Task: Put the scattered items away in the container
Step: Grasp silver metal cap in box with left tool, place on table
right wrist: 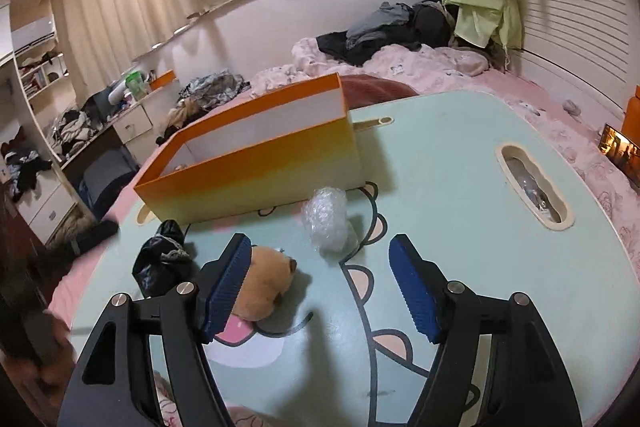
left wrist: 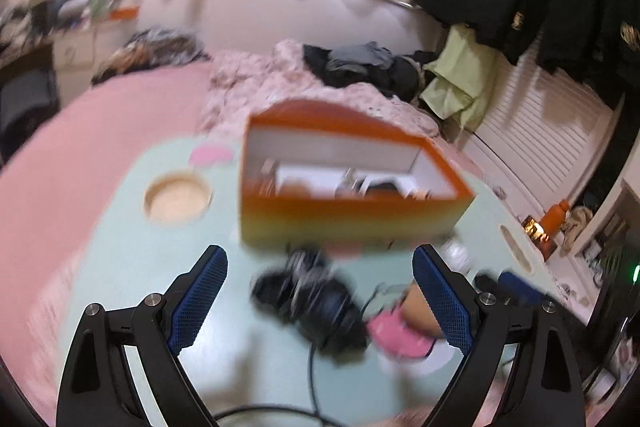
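An orange box (left wrist: 352,219) with white inside walls stands on the mint table (left wrist: 132,247) and holds several small items; it also shows in the right wrist view (right wrist: 256,179). My left gripper (left wrist: 320,267) is open and empty, over a black crumpled thing (left wrist: 308,299). The view is blurred. A tan plush toy with pink (left wrist: 400,331) lies by its right finger. My right gripper (right wrist: 320,259) is open and empty. The plush toy (right wrist: 264,283) lies against its left finger. A clear bubble-wrap wad (right wrist: 326,219) lies ahead. The black thing (right wrist: 160,263) lies left.
The table sits on a pink bed (right wrist: 560,107) with piled clothes (right wrist: 392,27). The table has a round cup hole (left wrist: 178,201) and an oval slot (right wrist: 534,187). A black cable (left wrist: 312,379) runs under my left gripper.
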`<state>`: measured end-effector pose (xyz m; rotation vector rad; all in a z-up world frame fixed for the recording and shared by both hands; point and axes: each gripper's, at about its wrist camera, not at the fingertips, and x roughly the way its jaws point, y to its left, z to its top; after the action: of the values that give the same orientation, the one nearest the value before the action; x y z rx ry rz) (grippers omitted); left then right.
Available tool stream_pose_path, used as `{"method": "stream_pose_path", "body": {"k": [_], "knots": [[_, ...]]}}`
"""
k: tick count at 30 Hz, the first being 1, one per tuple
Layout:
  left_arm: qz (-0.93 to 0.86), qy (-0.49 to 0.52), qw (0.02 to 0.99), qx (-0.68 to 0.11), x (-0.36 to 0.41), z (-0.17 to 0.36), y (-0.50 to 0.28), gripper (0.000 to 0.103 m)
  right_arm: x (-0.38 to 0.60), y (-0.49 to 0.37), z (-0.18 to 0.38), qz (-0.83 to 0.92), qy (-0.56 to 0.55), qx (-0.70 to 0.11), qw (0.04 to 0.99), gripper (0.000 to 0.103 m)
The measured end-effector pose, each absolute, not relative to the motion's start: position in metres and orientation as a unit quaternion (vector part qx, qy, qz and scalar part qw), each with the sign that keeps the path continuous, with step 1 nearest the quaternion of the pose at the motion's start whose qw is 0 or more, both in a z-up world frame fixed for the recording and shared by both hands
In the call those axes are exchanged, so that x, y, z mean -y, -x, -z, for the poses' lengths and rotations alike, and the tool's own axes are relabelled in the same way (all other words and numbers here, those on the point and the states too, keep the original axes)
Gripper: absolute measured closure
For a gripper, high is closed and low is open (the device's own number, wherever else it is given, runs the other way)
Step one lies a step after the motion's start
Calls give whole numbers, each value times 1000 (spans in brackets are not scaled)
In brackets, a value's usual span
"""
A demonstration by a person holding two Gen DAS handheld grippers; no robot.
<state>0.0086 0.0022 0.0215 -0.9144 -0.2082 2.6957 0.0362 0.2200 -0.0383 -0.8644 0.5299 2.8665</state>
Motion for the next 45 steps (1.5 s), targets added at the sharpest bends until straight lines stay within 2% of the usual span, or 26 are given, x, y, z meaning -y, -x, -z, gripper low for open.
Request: {"method": "stream_pose_path", "body": {"k": [2, 6, 8, 12, 14, 17, 22, 23, 25, 30, 34, 41, 45], "knots": [[-930, 340, 133, 37, -18, -45, 19, 9, -221, -36, 39, -941, 285, -177, 47, 31], [-893, 412, 176, 47, -41, -61, 82, 10, -224, -35, 43, -938, 290, -183, 44, 31], [-872, 452, 180, 51, -55, -55, 114, 24, -226, -36, 44, -939, 287, -187, 42, 31], [-840, 514, 165, 60, -78, -27, 158, 31, -229, -36, 46, -937, 289, -190, 37, 31], [-827, 540, 144, 63, -83, -9, 173, 45, -227, -36, 48, -935, 294, -193, 36, 31], [-806, 569, 136, 93, -85, 14, 184, 53, -231, -34, 52, -931, 301, -204, 32, 31], [-810, 565, 132, 91, -89, 24, 190, 56, -233, -35, 54, -929, 301, -212, 33, 31], [-810, 566, 126, 84, -91, 27, 191, 63, -233, -35, 54, -929, 302, -212, 34, 31], [-817, 560, 120, 70, -93, 32, 190, 70, -233, -35, 54, -928, 303, -213, 34, 31], [-827, 548, 124, 38, -97, 32, 187, 71, -232, -34, 53, -928, 304, -212, 34, 31], [-821, 551, 137, 62, -87, 23, 186, 71, -233, -36, 55, -927, 305, -214, 33, 31], [-862, 463, 185, 84, -61, -60, 144, 71, -233, -37, 56, -928, 306, -211, 33, 31], [-866, 435, 230, 84, -48, -76, 92, 71, -235, -37, 56, -927, 306, -213, 31, 31]]}}
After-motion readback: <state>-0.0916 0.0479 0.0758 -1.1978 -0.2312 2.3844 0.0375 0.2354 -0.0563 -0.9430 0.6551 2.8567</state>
